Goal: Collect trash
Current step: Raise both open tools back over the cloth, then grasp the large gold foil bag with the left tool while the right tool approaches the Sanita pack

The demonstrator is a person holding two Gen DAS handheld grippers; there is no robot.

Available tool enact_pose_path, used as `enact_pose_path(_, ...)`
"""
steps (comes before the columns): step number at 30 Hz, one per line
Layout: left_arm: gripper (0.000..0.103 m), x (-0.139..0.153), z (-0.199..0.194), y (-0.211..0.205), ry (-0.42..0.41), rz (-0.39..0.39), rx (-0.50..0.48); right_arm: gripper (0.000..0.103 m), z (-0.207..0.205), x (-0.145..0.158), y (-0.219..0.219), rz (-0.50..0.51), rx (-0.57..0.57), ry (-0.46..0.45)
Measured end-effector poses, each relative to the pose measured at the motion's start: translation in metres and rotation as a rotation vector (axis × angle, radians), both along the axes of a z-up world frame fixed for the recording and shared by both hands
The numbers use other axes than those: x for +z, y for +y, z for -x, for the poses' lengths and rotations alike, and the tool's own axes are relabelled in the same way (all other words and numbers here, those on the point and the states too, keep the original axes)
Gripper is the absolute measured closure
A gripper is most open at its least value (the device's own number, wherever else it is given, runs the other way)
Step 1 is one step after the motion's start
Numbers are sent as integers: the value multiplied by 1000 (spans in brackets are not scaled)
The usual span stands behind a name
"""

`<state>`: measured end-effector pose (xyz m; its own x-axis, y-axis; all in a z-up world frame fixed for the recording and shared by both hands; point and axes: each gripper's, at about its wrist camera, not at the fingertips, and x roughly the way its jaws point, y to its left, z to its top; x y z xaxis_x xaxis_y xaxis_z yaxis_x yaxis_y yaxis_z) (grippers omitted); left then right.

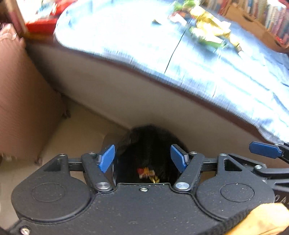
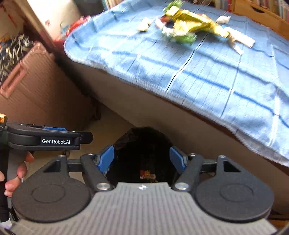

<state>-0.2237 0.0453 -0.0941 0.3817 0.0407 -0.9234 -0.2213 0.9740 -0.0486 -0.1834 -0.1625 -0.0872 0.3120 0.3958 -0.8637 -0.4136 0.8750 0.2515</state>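
A black trash bag (image 1: 150,144) (image 2: 142,144) stands open on the floor against the table's side, right under both grippers. A red and yellow wrapper (image 1: 147,173) (image 2: 148,174) lies inside it. My left gripper (image 1: 142,158) hangs open above the bag's mouth with nothing between its blue pads. My right gripper (image 2: 142,159) is open too, likewise bare. A pile of trash (image 1: 207,27) (image 2: 189,27), yellow and green wrappers with white paper scraps, lies on the blue checked cloth (image 1: 126,36) (image 2: 198,68) at the table's far side.
A brown ribbed basket (image 1: 27,99) (image 2: 39,90) stands on the floor at left, close to the bag. Bookshelves (image 1: 267,16) rise behind the table. Red packages (image 1: 41,25) lie at the back left. A hand (image 2: 19,171) holds the left gripper's handle.
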Motion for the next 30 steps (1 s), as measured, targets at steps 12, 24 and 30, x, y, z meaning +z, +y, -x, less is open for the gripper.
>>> enact_pose_path(12,27,75,-110,-2,-219,40,-122,24,-62,81,-43,-29,-268,-137)
enact_pose_path(24,24,85,-231,-44,-244,64,-109,24,-169,103,-81,68,-318,-295)
enact_pose_path(30,13,53,-293,-75,-210,85,-21,24,-243,73,-99,142,-197,-299)
